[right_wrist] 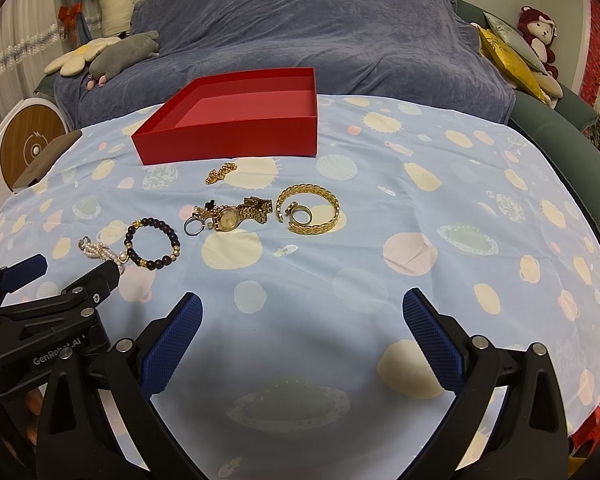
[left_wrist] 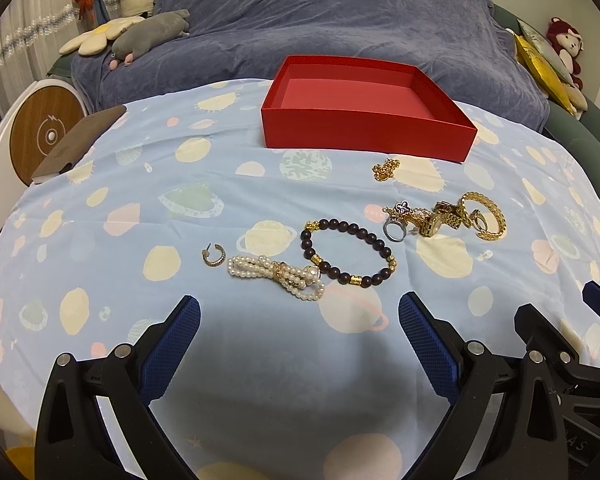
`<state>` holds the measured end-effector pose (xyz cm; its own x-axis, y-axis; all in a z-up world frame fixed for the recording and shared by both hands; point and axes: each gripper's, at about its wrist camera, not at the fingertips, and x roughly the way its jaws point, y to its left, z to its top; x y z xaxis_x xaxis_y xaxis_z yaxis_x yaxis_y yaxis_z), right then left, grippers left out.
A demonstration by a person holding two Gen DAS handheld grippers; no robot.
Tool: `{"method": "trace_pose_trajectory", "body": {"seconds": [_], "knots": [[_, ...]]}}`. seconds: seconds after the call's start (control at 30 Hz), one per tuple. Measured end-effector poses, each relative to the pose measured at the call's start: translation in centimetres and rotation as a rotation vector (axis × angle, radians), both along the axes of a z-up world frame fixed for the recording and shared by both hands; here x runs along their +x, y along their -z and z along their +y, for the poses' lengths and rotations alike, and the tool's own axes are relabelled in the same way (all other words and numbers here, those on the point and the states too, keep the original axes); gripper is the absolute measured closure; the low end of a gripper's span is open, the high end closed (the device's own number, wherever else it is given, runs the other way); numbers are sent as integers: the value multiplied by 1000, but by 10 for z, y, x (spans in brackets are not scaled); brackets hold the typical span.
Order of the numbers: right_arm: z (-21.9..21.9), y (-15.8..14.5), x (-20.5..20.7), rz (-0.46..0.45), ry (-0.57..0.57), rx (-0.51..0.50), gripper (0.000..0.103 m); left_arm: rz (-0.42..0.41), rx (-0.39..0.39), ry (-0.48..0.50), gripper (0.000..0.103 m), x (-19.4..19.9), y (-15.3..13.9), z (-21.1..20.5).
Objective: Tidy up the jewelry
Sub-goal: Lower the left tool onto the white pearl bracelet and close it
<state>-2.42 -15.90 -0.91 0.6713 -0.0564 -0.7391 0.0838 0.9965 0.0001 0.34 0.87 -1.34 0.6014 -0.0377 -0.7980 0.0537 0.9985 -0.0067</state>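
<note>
Two spread tools, left tool (left_wrist: pixel 299 320) just short of pearl bracelet (left_wrist: pixel 278 276), right tool (right_wrist: pixel 302 316) well short of gold bangle (right_wrist: pixel 309 214).

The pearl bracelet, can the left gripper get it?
Probably yes. The left gripper is open, and the pearl bracelet lies just ahead of its jaws with only bare cloth between. The bead bracelet touches it, though.
</note>
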Motion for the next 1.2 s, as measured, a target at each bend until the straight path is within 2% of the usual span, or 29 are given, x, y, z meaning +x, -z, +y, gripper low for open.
{"method": "trace_pose_trajectory", "body": {"seconds": [0.33,0.4,0.47,0.67,0.73,0.83,0.87,0.9,1.07,1.2], "knots": [[-18,6,4,33,30,45,5,42,-60,-37,8,11,15,30],[-18,8,4,38,31,46,5,60,-83,-30,20,15,19,31],[-18,9,5,41,31,44,5,73,-98,-21,26,20,23,27],[-18,8,7,44,26,51,5,62,-79,-24,34,33,31,14],[-20,8,7,40,26,50,5,45,-75,-26,40,35,30,13],[-23,8,8,42,32,56,5,36,-89,-14,59,36,29,14],[-25,9,9,42,34,60,5,37,-93,-2,76,35,28,13],[-26,9,10,43,35,64,5,44,-89,8,84,35,29,12],[-33,5,19,24,34,81,5,45,-120,31,85,33,24,15],[-35,2,30,6,33,84,5,44,-191,53,87,29,13,24]]}}
